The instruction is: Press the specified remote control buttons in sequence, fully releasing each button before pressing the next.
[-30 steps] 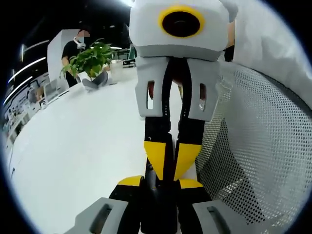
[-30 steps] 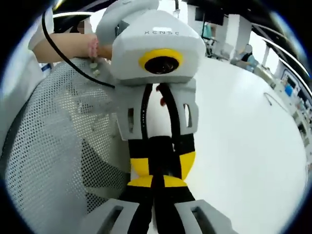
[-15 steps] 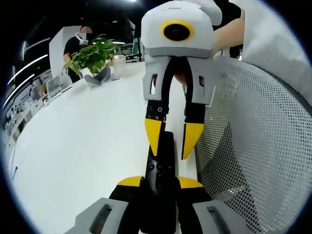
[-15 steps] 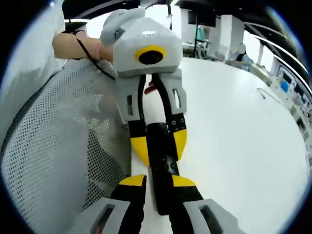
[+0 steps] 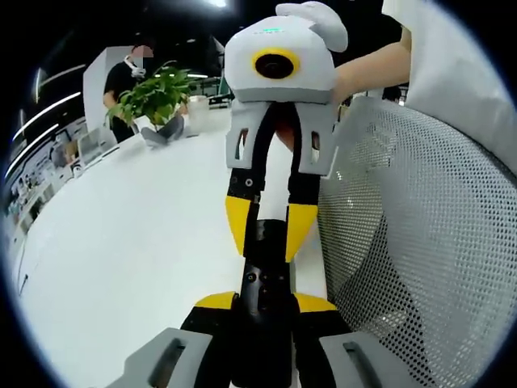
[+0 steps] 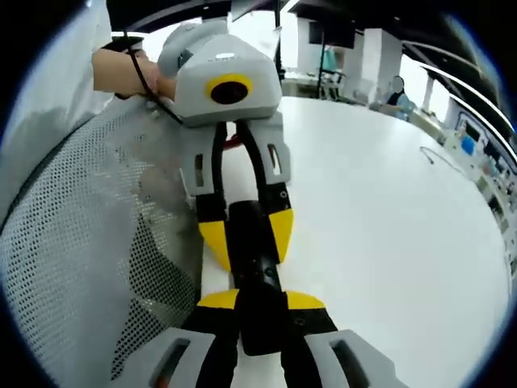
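Note:
A slim black remote [image 5: 263, 279] lies lengthwise between my two grippers, which face each other over the white table [image 5: 121, 242]. My left gripper [image 5: 265, 302] is shut on the remote's near end, its yellow pads against both sides. The right gripper [image 5: 268, 228] comes in from the far side, its yellow-tipped jaws a little apart on either side of the remote's other end. In the right gripper view the remote [image 6: 255, 267] runs from my right gripper [image 6: 260, 301] up to the left gripper [image 6: 246, 234], which clamps it.
A grey mesh chair back [image 5: 420, 242] stands close beside the grippers, also visible as mesh [image 6: 73, 242]. A potted plant [image 5: 149, 101] sits at the table's far end with a person behind it. A person's hand [image 6: 121, 73] holds the left gripper.
The right gripper's jaws, nearly together on the remote a second ago, have spread apart, and it has drawn back a little along the remote. The left gripper's hold is unchanged.

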`<state>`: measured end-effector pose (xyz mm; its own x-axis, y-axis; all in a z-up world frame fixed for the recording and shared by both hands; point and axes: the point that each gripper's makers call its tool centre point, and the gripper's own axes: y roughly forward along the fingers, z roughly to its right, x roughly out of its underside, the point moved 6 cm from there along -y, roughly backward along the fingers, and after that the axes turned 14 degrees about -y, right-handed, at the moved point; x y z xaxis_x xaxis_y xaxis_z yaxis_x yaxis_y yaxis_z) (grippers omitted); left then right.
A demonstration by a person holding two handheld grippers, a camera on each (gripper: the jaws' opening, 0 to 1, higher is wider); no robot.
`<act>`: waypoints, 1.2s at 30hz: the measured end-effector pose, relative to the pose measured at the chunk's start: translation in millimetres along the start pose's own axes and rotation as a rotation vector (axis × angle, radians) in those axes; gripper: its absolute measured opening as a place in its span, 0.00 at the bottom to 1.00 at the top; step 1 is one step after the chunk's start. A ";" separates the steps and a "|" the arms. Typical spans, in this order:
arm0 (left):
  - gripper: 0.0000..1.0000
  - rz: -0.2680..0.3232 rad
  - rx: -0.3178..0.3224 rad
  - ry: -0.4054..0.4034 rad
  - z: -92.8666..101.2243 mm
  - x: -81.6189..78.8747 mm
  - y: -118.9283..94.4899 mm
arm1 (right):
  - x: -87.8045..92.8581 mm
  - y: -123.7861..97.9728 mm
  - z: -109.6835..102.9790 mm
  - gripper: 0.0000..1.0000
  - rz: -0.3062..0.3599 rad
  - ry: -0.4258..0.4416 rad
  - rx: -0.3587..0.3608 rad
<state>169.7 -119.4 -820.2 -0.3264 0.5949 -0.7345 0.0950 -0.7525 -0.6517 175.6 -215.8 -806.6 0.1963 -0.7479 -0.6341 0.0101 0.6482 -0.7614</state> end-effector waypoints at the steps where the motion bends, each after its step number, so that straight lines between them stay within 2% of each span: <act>1: 0.26 -0.001 -0.002 0.000 -0.2 -0.3 0.5 | 0.0 0.0 -0.5 0.16 0.000 -0.003 0.003; 8: 0.27 0.001 -0.006 -0.008 -0.3 -0.8 1.4 | 0.5 0.5 -1.4 0.16 0.013 0.014 0.027; 14: 0.33 0.017 0.002 -0.014 1.8 -1.5 4.7 | 2.5 3.5 -1.2 0.19 0.001 -0.002 0.013; 15: 0.34 0.019 0.006 -0.014 2.7 -2.1 5.1 | 0.5 4.2 -2.5 0.19 0.026 0.016 0.006; 20: 0.34 0.037 0.009 -0.017 1.8 -1.1 4.7 | -0.5 6.1 -1.0 0.19 0.026 0.011 0.014; 26: 0.34 0.040 0.008 -0.017 2.2 -1.4 5.2 | -3.2 9.9 -2.8 0.19 0.049 0.066 -0.023; 27: 0.34 0.040 0.007 -0.017 2.6 -1.2 5.3 | -4.1 12.7 -10.3 0.21 0.050 0.090 -0.091; 28: 0.35 0.040 0.007 -0.017 2.7 -1.4 5.4 | -1.0 17.9 -14.1 0.25 0.008 0.067 -0.127; 29: 0.36 0.041 0.007 -0.014 2.7 -1.7 5.8 | -4.2 16.0 -20.2 0.23 0.021 -0.042 -0.085; 30: 0.36 0.040 0.014 -0.012 4.2 -1.5 6.0 | -1.5 13.9 -25.6 0.22 0.003 -0.133 -0.075; 31: 0.36 0.040 0.011 -0.012 3.6 -1.3 5.5 | 0.5 11.9 -30.1 0.21 0.001 -0.115 -0.067; 32: 0.36 0.040 0.011 -0.016 3.5 -1.2 5.2 | -7.0 17.2 -17.9 0.21 -0.001 -0.090 -0.061; 36: 0.36 0.040 0.009 -0.016 4.0 -1.3 5.4 | -5.4 17.6 -15.8 0.21 0.003 -0.078 -0.032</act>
<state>166.9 -125.3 -822.0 -0.3377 0.5601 -0.7565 0.0993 -0.7780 -0.6204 159.2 -202.7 -818.8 0.2724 -0.7319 -0.6245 -0.0212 0.6444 -0.7644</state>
